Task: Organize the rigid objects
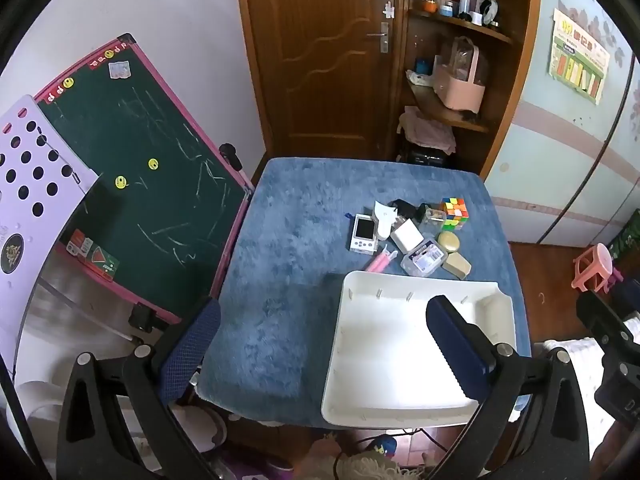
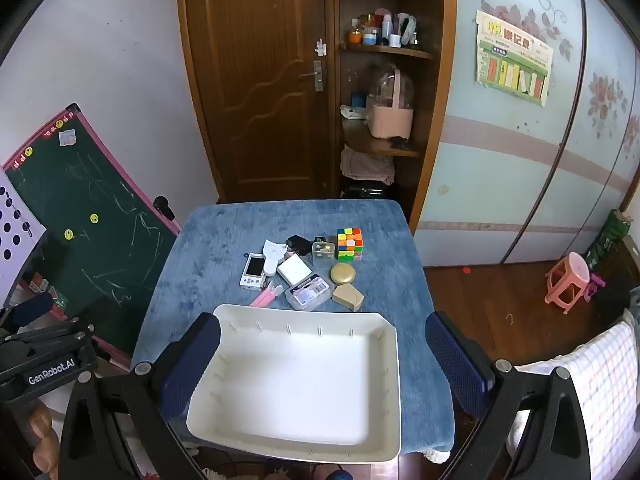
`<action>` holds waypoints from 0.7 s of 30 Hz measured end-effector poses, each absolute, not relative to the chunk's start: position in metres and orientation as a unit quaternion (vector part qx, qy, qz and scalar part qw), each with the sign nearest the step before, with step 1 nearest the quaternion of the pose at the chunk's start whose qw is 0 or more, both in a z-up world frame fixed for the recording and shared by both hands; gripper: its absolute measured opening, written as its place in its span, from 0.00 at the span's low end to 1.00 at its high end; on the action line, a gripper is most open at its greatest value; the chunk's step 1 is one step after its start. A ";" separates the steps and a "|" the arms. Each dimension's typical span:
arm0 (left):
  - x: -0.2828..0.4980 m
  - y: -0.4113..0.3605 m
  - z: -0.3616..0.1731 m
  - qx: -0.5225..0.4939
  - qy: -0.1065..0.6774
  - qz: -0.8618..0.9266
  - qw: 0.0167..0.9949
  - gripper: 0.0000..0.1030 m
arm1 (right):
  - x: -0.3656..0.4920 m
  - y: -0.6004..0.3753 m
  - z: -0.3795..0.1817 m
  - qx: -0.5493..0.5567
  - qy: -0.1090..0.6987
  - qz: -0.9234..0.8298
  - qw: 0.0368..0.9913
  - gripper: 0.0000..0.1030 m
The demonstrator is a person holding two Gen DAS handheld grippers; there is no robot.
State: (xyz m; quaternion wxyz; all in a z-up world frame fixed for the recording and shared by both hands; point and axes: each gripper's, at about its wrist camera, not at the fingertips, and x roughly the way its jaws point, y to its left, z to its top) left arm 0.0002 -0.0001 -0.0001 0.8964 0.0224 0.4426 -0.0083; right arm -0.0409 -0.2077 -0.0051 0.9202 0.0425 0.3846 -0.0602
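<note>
While both grippers hang above the near edge of the table, nothing is in their grasp. The left gripper [image 1: 320, 344] has its two blue fingers spread wide, one over the blue rug and one over the tray. The right gripper [image 2: 324, 360] is spread wide too, with one finger at each side of the tray.

Closest to the grippers sits the white tray [image 2: 394, 396], lying flat on the fuzzy blue table cover [image 2: 208, 240], with bare white inside.

Just past the far edge of the tray lies a bunch of small things, close together. A pink pen-like stick [image 2: 265, 298] lies tilted, near the tray's far rim. Next to it is a clear plastic box [image 2: 310, 291] with a label, and beside that a tan block [image 2: 349, 297]. A round gold tin [image 2: 343, 273] sits just behind the tan block. A white square charger [image 2: 295, 270] lies in the middle of the bunch. To its left is a small white game player [image 2: 253, 270] with a screen, and a white flat tool [image 2: 274, 257] leans over its edge. Farther back are a small clear box [image 2: 323, 249], a black thing [image 2: 299, 243] too dark to name, and a bright puzzle cube [image 2: 349, 244].

Beyond the table stand a brown wooden door [image 2: 256, 80] and open shelves [image 2: 388, 52] with bottles. A green chalkboard [image 2: 92, 208] leans at the left, and a pink stool [image 2: 568, 280] is on the floor at the right.
</note>
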 end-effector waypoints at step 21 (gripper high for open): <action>-0.003 -0.014 -0.006 0.020 0.441 -0.014 0.897 0.99 | -0.043 -0.212 -0.004 0.047 0.380 -0.043 0.923 1.00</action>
